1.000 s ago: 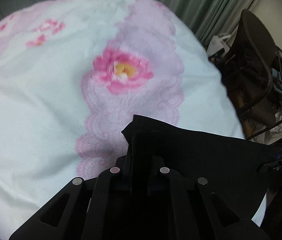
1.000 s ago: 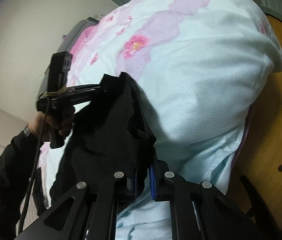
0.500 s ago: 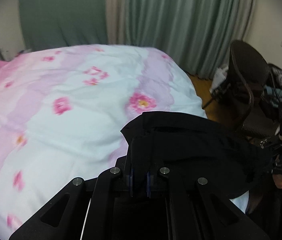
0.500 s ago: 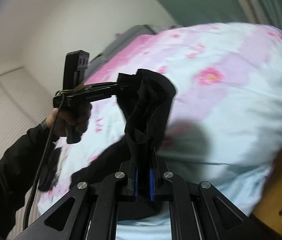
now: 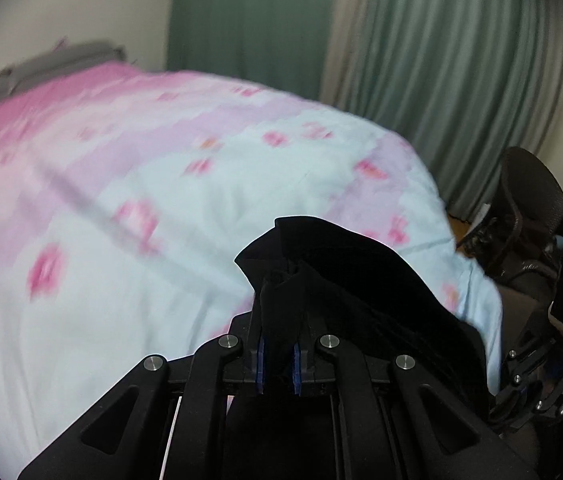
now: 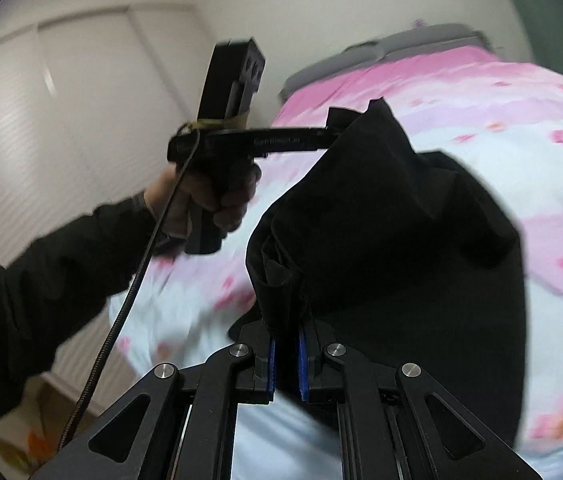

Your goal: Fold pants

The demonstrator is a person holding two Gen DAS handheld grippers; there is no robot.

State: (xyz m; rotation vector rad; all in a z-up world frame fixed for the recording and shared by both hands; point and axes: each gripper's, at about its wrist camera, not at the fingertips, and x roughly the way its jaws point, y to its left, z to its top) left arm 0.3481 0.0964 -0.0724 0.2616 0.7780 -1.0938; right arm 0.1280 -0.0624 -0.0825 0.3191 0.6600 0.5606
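Note:
Black pants [image 6: 393,216] hang in the air above a floral bed cover, held at two spots. My left gripper [image 5: 277,360] is shut on a bunched edge of the pants [image 5: 345,280]. My right gripper [image 6: 286,364] is shut on another bunched edge. In the right wrist view the left gripper [image 6: 331,136] comes in from the left, held by a hand, pinching the cloth's upper corner. Part of the right gripper's body [image 5: 561,320] shows at the left wrist view's right edge. The lower part of the pants is hidden behind the gripper bodies.
The bed [image 5: 129,200] with a pink, lilac and pale blue quilt lies beneath. Green curtains [image 5: 421,72] hang behind it. A dark wicker chair [image 5: 529,200] stands at the right by the bed. A white wardrobe wall [image 6: 61,120] is on the left.
Both grippers have risen and tilted up, lifting the pants off the quilt. The bed now sits lower in both views, with the curtains and wall in sight.

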